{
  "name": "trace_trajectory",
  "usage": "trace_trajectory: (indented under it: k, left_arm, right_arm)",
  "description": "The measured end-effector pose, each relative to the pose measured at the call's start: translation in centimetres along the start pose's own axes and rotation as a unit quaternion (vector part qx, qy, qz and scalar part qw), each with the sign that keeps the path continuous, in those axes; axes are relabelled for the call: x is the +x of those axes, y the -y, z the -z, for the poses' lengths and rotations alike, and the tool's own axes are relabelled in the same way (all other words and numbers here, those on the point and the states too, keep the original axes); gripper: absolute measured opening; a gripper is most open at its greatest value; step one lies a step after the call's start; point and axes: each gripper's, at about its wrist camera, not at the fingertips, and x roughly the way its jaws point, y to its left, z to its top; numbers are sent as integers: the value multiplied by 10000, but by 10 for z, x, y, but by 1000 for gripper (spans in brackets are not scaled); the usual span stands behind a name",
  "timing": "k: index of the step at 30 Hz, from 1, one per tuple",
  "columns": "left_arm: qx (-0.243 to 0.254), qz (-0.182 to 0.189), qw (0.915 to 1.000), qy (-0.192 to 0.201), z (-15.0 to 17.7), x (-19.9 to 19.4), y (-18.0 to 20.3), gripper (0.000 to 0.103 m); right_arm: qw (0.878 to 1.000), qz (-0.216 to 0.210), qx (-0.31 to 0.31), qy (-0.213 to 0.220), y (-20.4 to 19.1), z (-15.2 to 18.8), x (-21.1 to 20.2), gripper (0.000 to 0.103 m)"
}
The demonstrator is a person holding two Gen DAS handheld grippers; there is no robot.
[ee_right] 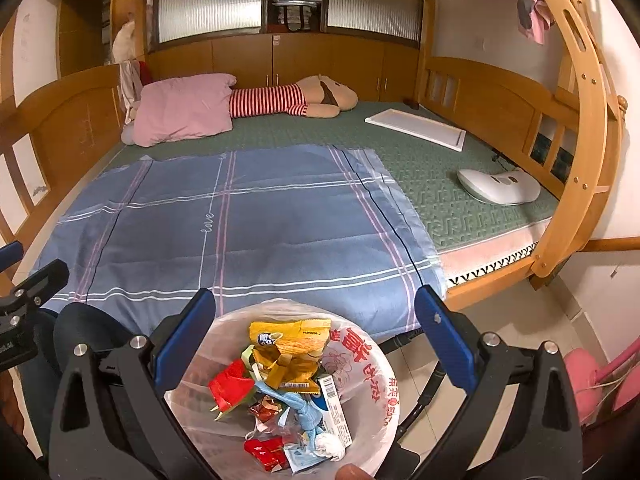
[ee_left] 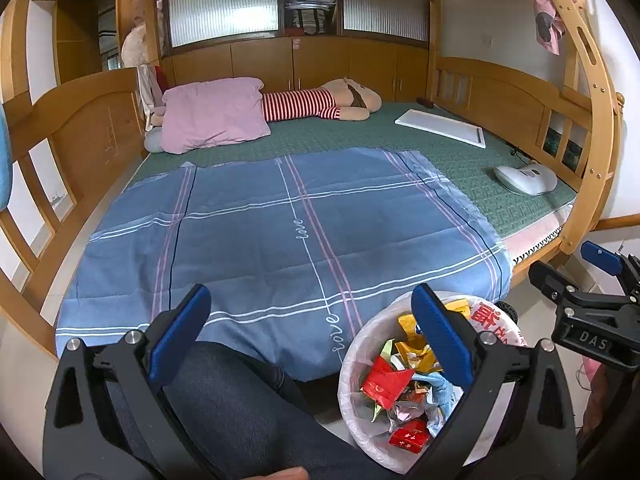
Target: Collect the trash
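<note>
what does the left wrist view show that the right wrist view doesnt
Only the left wrist view shows the person's dark trouser leg between the open left gripper jaws, with the white-lined trash bin off to the right.

Only the right wrist view shows the bin centred under the open right gripper, a white crumpled tissue in it, and a pink object on the floor.

Both show the blue checked sheet, pink pillow, striped plush toy and colourful wrappers in the bin.
</note>
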Motion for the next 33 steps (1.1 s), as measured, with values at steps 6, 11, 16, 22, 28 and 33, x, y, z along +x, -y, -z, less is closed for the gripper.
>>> trace_trajectory:
  k: [6, 11, 16, 22, 28, 33]
  left_arm:
    - [-42, 2, 10000, 8, 0, 0, -5, 100]
    - [-63, 46, 10000, -9, 0, 0, -5, 100]
    - [-54, 53, 10000, -9, 0, 0, -5, 100]
    - [-67, 49, 10000, -32, -1, 0, -5, 100]
    - [-58, 65, 9999, -72, 0, 2, -5, 100]
    - [-66, 72, 9999, -89, 0, 3, -5, 100]
  right_arm:
    - [10000, 28, -31, 23, -7, -1, 1, 98]
    - [10000, 8, -71, 32, -10, -2, 0, 98]
    - [10000, 7, -68, 22, -11, -2, 0, 98]
    - [10000, -13, -86, 16, -12, -2, 2, 98]
    - [10000, -35, -68, -7, -12, -1, 4, 98]
    - [10000, -33, -63, -15, -12, -1, 5, 98]
